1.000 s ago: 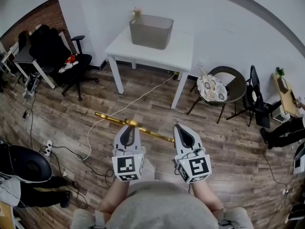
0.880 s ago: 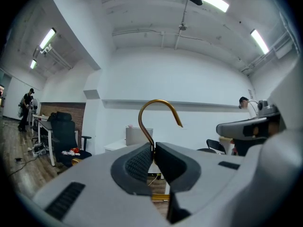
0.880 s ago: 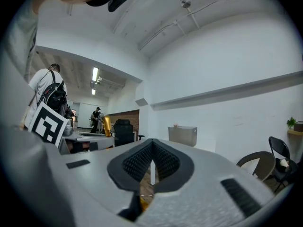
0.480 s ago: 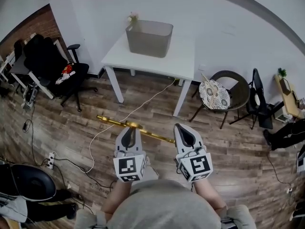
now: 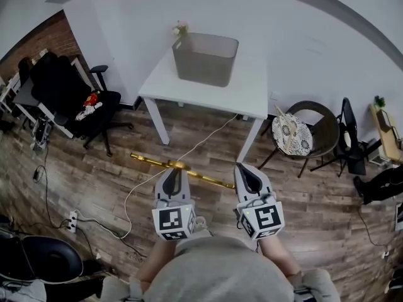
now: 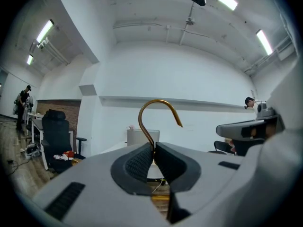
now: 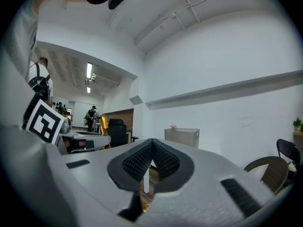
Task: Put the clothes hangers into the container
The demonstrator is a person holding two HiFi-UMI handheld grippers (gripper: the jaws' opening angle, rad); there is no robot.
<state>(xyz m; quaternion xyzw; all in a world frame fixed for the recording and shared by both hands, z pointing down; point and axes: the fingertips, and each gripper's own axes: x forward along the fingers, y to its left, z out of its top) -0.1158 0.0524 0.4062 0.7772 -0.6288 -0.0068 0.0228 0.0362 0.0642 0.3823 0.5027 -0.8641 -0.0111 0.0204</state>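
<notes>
A golden clothes hanger (image 5: pixel 151 161) hangs level over the wood floor, between my two grippers. My left gripper (image 5: pixel 171 171) is shut on the neck of its hook, and the hook (image 6: pixel 156 103) curls up above the pads in the left gripper view. My right gripper (image 5: pixel 245 170) is shut at the hanger's right end; a gold bit (image 7: pixel 137 205) shows low between its jaws. The grey container (image 5: pixel 204 58) stands on the white table (image 5: pixel 252 99) ahead, also seen beyond both jaws as a bin (image 7: pixel 182 137).
A black office chair (image 5: pixel 94 99) stands left of the table and a round wicker chair (image 5: pixel 302 131) to its right. A white cable (image 5: pixel 141 181) runs across the floor to a power strip (image 5: pixel 70 218). A folding chair (image 5: pixel 349 137) is far right.
Both grippers, still holding the hanger, have come nearer to the table; the table and container sit lower and larger in the head view.
</notes>
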